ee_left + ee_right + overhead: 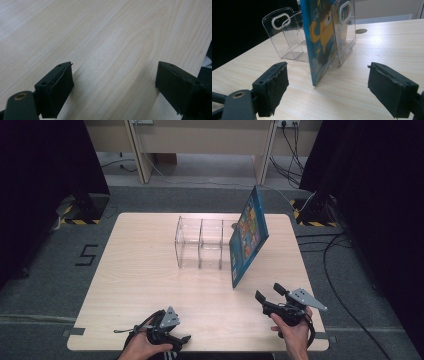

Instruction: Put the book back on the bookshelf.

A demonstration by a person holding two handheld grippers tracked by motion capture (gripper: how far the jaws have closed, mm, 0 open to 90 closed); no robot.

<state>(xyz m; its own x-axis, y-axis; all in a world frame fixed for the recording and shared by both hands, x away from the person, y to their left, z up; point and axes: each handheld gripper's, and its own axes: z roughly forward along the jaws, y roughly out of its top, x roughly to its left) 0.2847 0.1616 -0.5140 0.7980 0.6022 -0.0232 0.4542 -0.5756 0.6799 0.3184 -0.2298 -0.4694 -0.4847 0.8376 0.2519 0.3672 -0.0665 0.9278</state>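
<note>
The left gripper (186,338) rests at the near table (140,270) edge, jaws apart, nothing between them. Well ahead and to its right stands a clear rack (200,242) with three compartments. The book (248,237) stands on its lower edge, leaning against the rack's right end, cover facing right, long axis running away from the right gripper (270,292). The right gripper sits just before the book's near corner, jaws wide apart and empty.
</note>
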